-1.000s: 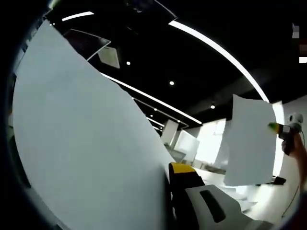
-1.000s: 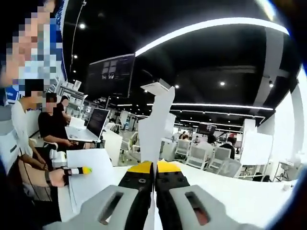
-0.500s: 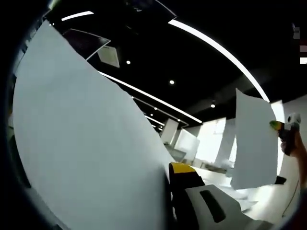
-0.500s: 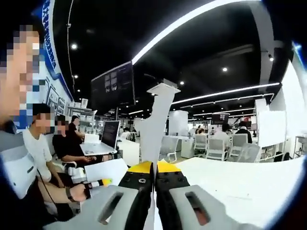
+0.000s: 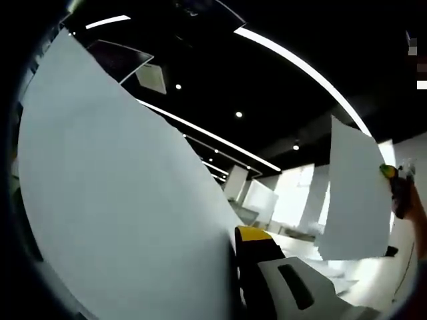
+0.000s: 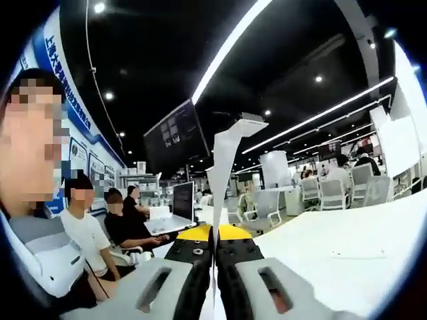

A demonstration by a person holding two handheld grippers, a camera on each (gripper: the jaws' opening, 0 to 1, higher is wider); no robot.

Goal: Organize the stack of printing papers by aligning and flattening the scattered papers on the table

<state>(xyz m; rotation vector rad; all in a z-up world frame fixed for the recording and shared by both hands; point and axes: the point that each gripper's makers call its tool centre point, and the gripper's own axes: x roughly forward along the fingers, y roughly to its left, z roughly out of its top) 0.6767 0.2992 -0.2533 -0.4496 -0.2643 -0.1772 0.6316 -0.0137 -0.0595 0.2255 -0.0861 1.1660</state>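
Left gripper view: a large white paper sheet [image 5: 113, 200] spans the left part of the picture, raised in the air and tilted, its upper edge running from upper left down to lower right. The sheet's lower edge meets the left hand-held gripper [image 5: 235, 280] at the bottom; one yellow-tipped jaw shows just right of the sheet, the other is hidden behind it, so the jaws appear pressed together on this sheet. Further right, a second paper sheet [image 5: 353, 193] hangs upright in the air. At its right edge the other hand-held gripper's yellow-green tip [image 5: 387, 171] touches it, with a hand [image 5: 417, 220] partly visible behind. Below, a white surface [image 5: 373, 283] lies in the lower right. Long ceiling light strips [image 5: 300, 67] cross a dark ceiling.

Right gripper view: at the far left a person in a white shirt [image 6: 40, 257] is close to the camera; beside them sit a person in a white T-shirt [image 6: 87, 233] and a person in black [image 6: 123, 227] at a laptop [image 6: 181, 200]. At centre bottom the right hand-held gripper [image 6: 214, 233] has its yellow-tipped jaws closed on a thin paper sheet [image 6: 227, 173], seen edge-on and rising vertically. To the right, the white surface [image 6: 347, 233] carries one flat sheet [image 6: 357, 254]; office chairs [image 6: 320, 193] stand behind
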